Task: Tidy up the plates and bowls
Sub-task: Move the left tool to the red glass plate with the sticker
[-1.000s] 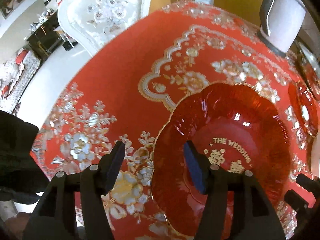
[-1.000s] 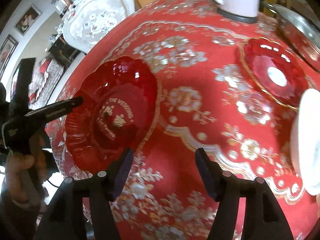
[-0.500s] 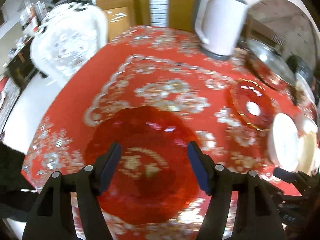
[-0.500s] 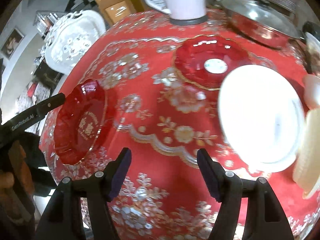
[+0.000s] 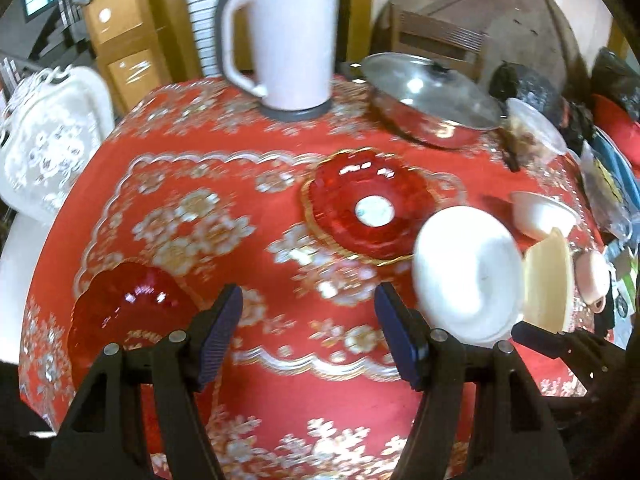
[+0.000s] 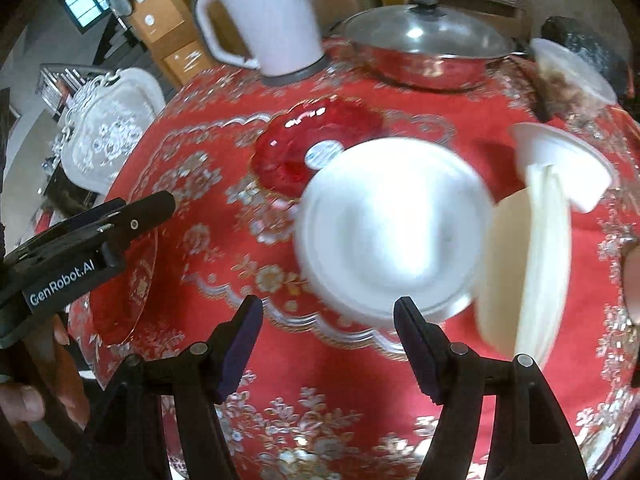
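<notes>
In the left wrist view, the left gripper (image 5: pixel 309 334) hangs over the red tablecloth (image 5: pixel 224 248) with its fingers wide apart and nothing between them. A red plate (image 5: pixel 120 312) lies on the cloth at the lower left, partly behind the left finger. A second red dish (image 5: pixel 360 184) sits near the middle of the table. Just beside it on the right is a white plate (image 5: pixel 468 272), then a cream plate (image 5: pixel 548 280) tilted on edge, and a small white bowl (image 5: pixel 540 212) behind. A white kettle (image 5: pixel 288 36) and a steel pan with lid (image 5: pixel 432 96) stand at the far side.

In the right wrist view, the right gripper (image 6: pixel 328 346) is also spread wide and empty. The white plate (image 6: pixel 392 224) is blurred, straight ahead of the fingers, and it overlaps the red dish (image 6: pixel 296 148). The cream plate (image 6: pixel 520 272) is to the right. The left gripper (image 6: pixel 88 240) is at the left edge, over the red plate (image 6: pixel 124 292).
</notes>
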`<state>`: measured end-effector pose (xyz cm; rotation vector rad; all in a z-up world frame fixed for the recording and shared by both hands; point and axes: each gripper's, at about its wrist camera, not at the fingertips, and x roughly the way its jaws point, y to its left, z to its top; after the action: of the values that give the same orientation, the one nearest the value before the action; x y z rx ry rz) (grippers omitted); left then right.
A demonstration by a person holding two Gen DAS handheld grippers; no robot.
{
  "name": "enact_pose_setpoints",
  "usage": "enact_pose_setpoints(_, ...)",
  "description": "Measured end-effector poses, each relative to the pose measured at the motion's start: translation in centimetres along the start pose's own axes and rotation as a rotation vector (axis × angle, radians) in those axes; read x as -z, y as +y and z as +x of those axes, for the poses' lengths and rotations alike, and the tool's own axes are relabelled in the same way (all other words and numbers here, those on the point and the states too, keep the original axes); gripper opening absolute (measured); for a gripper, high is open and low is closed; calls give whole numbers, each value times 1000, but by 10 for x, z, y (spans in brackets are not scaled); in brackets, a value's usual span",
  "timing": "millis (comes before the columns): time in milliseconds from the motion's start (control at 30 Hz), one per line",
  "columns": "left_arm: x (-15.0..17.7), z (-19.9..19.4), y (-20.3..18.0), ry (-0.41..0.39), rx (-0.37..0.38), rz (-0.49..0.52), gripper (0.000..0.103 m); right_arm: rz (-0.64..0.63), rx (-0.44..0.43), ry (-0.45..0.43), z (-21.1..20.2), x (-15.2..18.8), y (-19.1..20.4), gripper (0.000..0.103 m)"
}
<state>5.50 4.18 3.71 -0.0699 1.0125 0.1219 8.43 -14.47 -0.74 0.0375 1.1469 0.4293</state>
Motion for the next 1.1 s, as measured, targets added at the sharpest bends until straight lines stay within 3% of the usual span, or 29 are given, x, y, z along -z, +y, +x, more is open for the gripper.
enact_pose_setpoints(467,-37,-1,-43,-48,32,58,68,39,25,-107,-32,-48,-29,74)
enact_pose_setpoints(1100,-48,4,-61,-45,43,80,68,60,45,-116,-38,-54,-40,75)
